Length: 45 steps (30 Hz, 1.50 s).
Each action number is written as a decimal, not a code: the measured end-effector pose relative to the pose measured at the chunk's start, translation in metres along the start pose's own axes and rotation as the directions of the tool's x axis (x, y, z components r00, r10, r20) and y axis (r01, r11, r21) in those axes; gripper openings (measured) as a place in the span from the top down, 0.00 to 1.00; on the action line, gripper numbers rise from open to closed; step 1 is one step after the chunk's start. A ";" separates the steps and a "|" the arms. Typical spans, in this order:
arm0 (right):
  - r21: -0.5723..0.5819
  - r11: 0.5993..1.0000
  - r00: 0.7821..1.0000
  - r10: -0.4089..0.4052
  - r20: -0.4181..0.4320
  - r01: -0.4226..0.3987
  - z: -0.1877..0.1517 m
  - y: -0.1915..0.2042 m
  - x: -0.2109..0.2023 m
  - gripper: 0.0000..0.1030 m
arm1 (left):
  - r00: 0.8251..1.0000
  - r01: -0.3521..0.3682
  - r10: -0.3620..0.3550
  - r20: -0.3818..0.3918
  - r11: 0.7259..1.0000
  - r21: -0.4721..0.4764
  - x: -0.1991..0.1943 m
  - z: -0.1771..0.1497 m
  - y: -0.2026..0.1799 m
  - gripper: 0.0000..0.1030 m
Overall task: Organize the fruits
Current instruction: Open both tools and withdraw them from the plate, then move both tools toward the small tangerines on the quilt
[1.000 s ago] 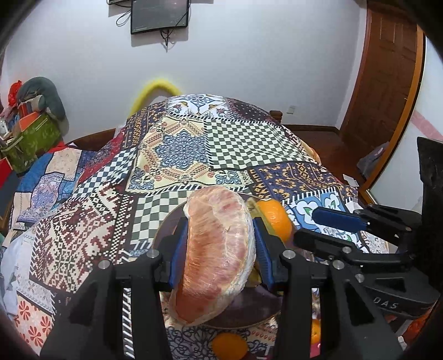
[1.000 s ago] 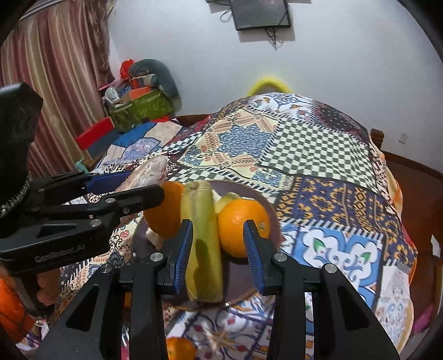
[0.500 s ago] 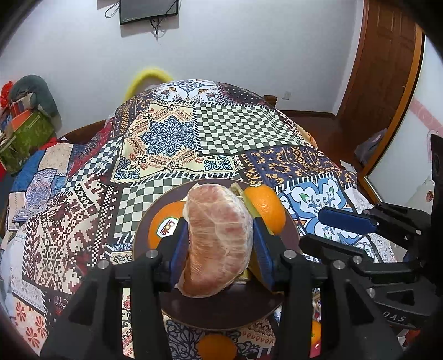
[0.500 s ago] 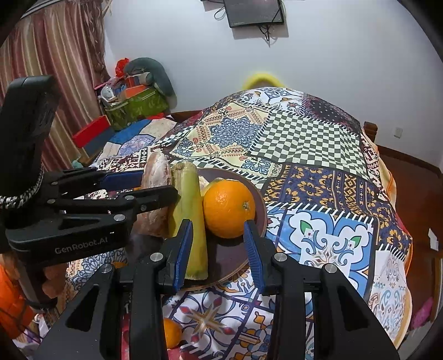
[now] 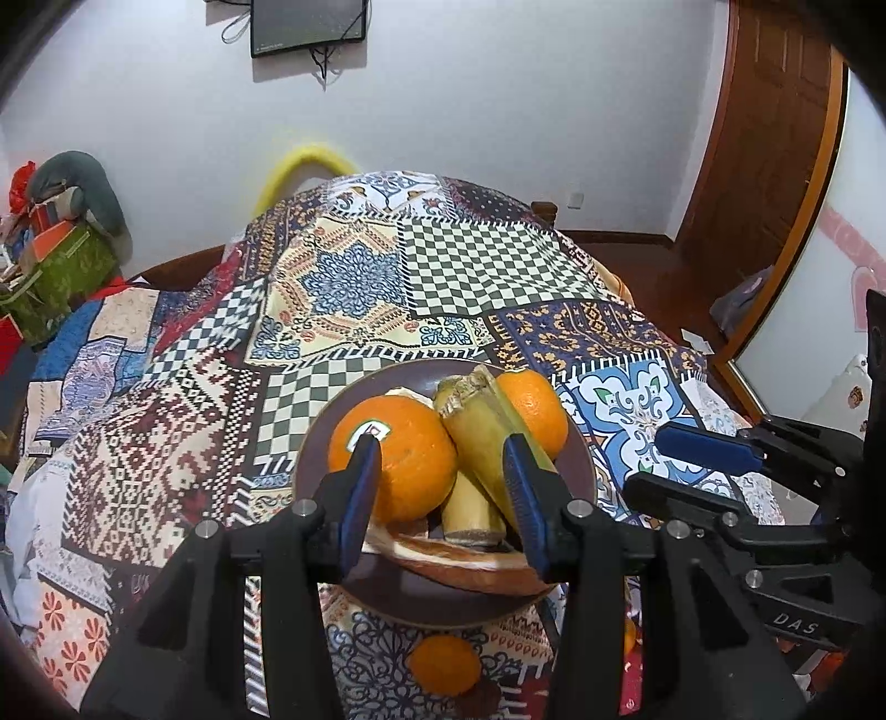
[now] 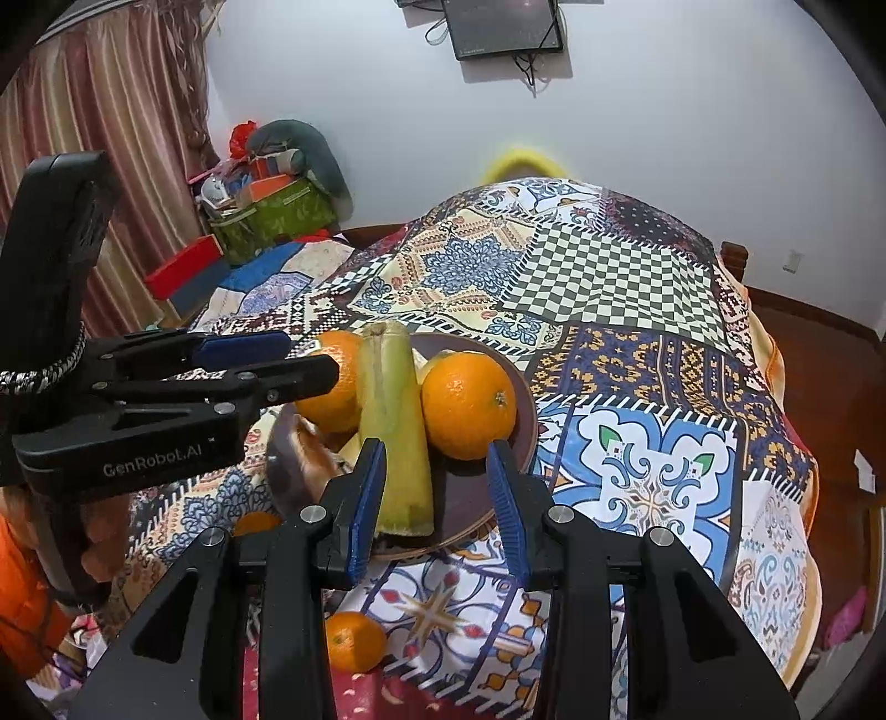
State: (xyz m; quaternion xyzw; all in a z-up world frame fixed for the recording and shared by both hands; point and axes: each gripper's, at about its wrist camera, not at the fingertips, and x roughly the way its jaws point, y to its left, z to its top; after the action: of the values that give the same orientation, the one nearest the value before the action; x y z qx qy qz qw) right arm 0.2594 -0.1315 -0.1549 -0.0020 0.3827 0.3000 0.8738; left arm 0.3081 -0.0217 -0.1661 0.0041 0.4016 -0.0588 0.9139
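- Hovering nearest the lens in the left wrist view: the left gripper [image 5: 443, 493], jaws parted, nothing clamped, blue pads [image 5: 360, 487] clear of the fruit behind them.
- Hanging likewise in the right wrist view: the right gripper [image 6: 434, 509], jaws apart and empty, poised above the near rim of the plate [image 6: 520, 387].
- Lying on the patterned cloth [image 5: 354, 288] in front of the plate: one small tangerine [image 5: 443, 664], apart from the rest.
- Resting along the plate's near edge: a peeled pomelo wedge [image 5: 459, 559], flat on its side, touching the fruit heaped behind it.
- Piled on the brown plate beyond that: a stickered orange [image 5: 393, 459] at left, two pale green cane pieces [image 5: 482, 437] leaning across the middle, a second orange [image 5: 534, 410] at right, all touching.
- Covering the worktop farther back: the same patchwork cloth, bare of fruit.
- Standing well behind: a white wall with a dark screen [image 5: 307, 25], a wooden door [image 5: 775, 138] at right, a cluttered green box [image 6: 271, 216] at left.
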 end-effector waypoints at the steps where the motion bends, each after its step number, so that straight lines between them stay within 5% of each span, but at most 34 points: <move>1: -0.002 1.000 1.000 -0.003 0.003 0.003 0.000 0.002 -0.003 0.66 | 1.000 -0.006 0.006 0.005 1.000 0.001 -0.004 -0.001 0.000 0.56; 13: -0.016 0.999 0.999 -0.028 0.027 0.029 -0.010 0.022 -0.034 0.66 | 0.999 -0.029 0.030 0.026 0.999 -0.013 -0.047 -0.029 0.004 0.56; 25: 0.004 0.999 0.999 -0.036 0.001 0.036 -0.047 0.037 -0.045 0.66 | 0.998 -0.028 0.026 -0.052 0.999 -0.042 -0.054 -0.079 0.008 0.56; 45: 0.068 0.996 0.992 -0.054 -0.112 0.062 -0.081 0.041 0.007 0.66 | 0.989 0.006 -0.019 -0.149 0.996 -0.093 -0.023 -0.110 0.015 0.56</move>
State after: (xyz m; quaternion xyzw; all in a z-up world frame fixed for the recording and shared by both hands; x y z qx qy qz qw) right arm 0.1876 -0.1132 -0.2076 0.0014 0.4405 0.2601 0.8593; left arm 0.2141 0.0017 -0.2247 -0.0363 0.4713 -0.0455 0.8800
